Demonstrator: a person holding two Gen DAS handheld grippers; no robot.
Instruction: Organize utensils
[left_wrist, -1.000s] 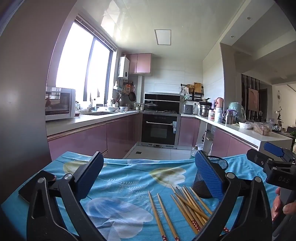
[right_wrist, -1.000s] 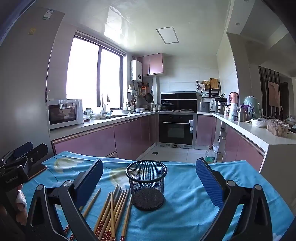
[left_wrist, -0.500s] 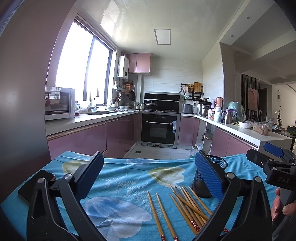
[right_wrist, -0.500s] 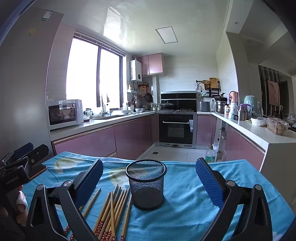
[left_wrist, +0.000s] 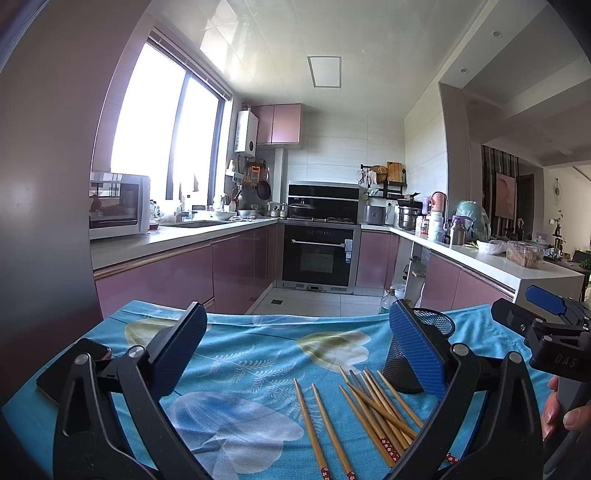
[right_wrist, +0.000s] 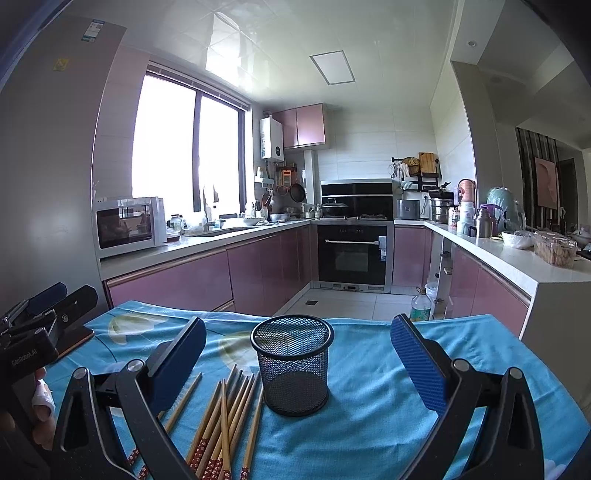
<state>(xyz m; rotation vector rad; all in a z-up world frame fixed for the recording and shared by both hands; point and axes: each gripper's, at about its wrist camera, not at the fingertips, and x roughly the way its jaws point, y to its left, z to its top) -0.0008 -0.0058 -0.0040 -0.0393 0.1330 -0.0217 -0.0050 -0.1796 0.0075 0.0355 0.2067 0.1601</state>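
Several wooden chopsticks (left_wrist: 373, 410) with red patterned ends lie loose on the blue floral cloth (left_wrist: 240, 362). They also show in the right wrist view (right_wrist: 225, 417), left of the holder. A black mesh holder (right_wrist: 293, 365) stands upright and empty; in the left wrist view the holder (left_wrist: 430, 325) is partly hidden behind my right finger. My left gripper (left_wrist: 295, 350) is open and empty, above the cloth just behind the chopsticks. My right gripper (right_wrist: 295, 363) is open and empty, the holder standing between its fingers further ahead.
A dark phone (left_wrist: 62, 369) lies at the cloth's left edge. The other gripper shows at the right edge of the left wrist view (left_wrist: 546, 332) and at the left edge of the right wrist view (right_wrist: 33, 332). Pink cabinets (right_wrist: 173, 280) and an oven (right_wrist: 352, 254) stand beyond the table's far edge.
Both views have shifted very slightly; the chopsticks and holder lie where they were. Both grippers stay open.
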